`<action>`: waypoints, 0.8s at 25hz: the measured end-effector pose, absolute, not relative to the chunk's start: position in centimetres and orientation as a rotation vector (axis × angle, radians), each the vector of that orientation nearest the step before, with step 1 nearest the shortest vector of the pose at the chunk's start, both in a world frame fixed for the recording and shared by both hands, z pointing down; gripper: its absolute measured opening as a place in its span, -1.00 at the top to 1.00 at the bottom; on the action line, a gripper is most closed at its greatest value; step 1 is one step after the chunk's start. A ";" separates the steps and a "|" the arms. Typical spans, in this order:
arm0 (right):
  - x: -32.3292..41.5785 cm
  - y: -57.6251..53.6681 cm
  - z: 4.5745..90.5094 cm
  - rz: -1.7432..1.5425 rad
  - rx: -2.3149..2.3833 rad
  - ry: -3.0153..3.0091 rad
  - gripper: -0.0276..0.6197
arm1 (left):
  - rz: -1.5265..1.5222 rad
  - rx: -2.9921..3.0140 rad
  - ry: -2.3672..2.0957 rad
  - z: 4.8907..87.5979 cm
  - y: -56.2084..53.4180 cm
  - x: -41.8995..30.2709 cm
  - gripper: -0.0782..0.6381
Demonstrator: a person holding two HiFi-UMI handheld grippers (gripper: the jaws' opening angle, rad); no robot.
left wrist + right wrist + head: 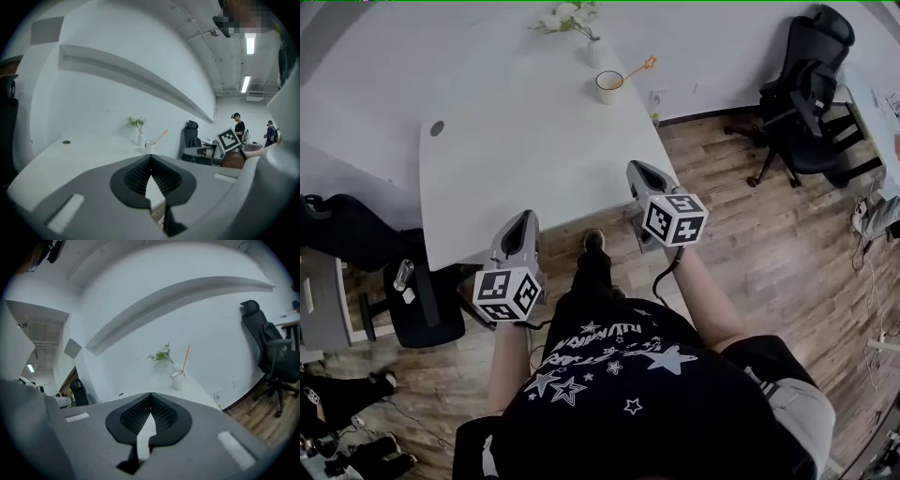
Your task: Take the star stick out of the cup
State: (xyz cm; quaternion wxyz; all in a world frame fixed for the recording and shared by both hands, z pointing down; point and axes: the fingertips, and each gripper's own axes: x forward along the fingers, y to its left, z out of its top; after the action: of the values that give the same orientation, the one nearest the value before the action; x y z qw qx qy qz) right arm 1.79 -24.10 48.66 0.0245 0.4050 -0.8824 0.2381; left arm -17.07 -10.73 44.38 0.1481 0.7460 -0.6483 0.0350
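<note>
A white cup [608, 86] stands at the far right end of the white table [525, 150]. An orange star stick [639, 67] leans out of it to the right. The left gripper view shows the cup [149, 145] and stick [161, 136] small and far off. In the right gripper view the cup [177, 379] holds the stick [186, 358] nearly upright. My left gripper [521, 231] is shut and empty at the table's near edge. My right gripper [643, 175] is shut and empty by the table's near right corner, well short of the cup.
A white vase of flowers [593, 47] stands just behind the cup. A round grommet [437, 127] sits at the table's left. A black office chair [806, 103] stands on the wood floor to the right, another chair [422, 300] by the table's near left.
</note>
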 end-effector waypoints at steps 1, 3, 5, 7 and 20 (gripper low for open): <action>2.2 -24.9 48.6 0.737 1.276 -2.724 0.86 | 0.100 2.158 -1.851 44.4 -11.8 -17.0 0.78; 3.0 -26.8 48.5 0.740 1.328 -2.708 0.86 | 0.100 2.192 -1.820 44.3 -14.2 -16.7 0.78; 3.8 -28.6 48.3 0.751 1.375 -2.691 0.86 | 0.108 2.225 -1.788 44.2 -16.6 -16.5 0.77; 4.2 -30.6 48.1 0.763 1.406 -2.675 0.81 | 0.113 2.243 -1.762 44.1 -19.0 -16.5 0.78; 3.7 -42.9 48.4 0.852 1.548 -2.590 0.48 | 0.089 2.275 -1.686 43.8 -31.8 -18.8 0.78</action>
State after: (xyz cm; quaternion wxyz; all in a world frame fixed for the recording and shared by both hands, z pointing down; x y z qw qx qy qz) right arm 3.73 -42.86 48.39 0.0030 0.4938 -0.8260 0.2716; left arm -18.82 -31.79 43.83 0.1536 0.7935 -0.5880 0.0311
